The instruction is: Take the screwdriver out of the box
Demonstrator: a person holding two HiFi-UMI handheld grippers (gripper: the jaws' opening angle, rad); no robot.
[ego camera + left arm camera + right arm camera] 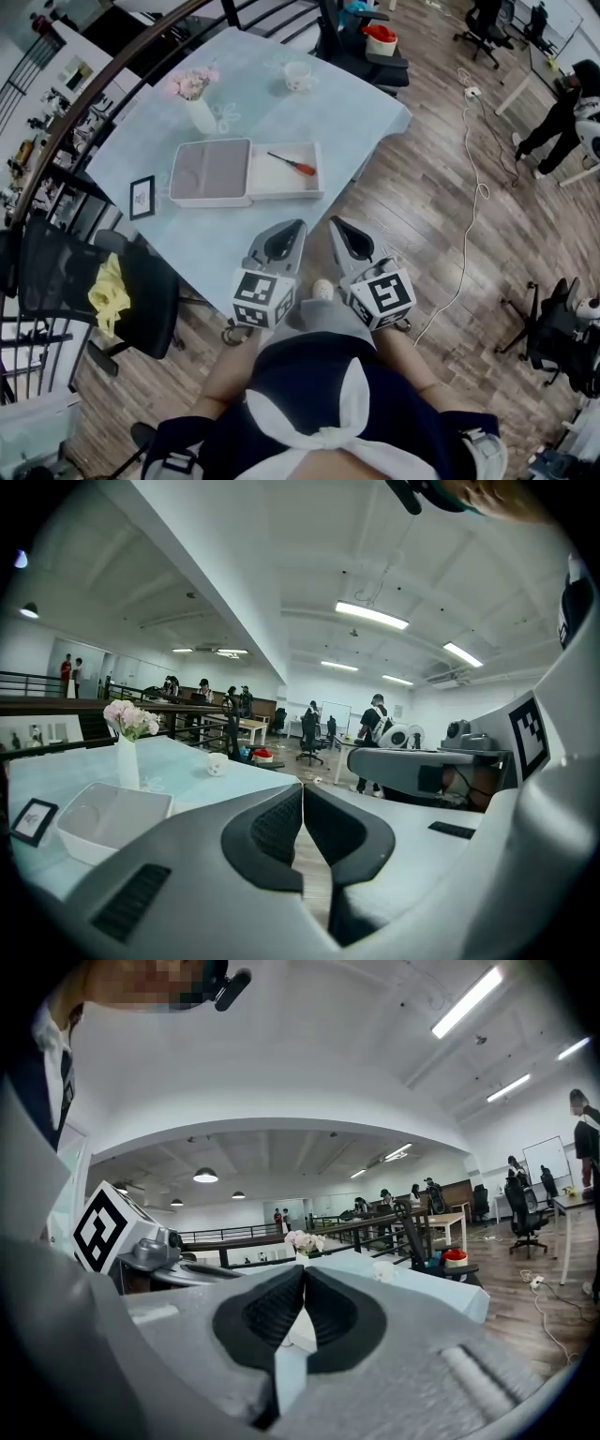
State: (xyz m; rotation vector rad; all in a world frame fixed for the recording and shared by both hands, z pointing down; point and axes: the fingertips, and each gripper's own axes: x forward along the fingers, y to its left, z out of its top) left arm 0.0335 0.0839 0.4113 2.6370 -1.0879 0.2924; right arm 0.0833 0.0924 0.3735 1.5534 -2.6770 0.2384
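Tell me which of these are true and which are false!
1. The screwdriver lies in the box. True.
2. The left gripper holds the screwdriver. False: it is shut on nothing, off the table.
3. The vase holds pink flowers. True.
4. The right gripper is wide open. False: it is shut and empty.
5. The cup stands in the box. False: it stands on the table beyond it.

Table [342, 111], box [279, 180], vase [201, 115], cup [298, 76], frame [142, 197]
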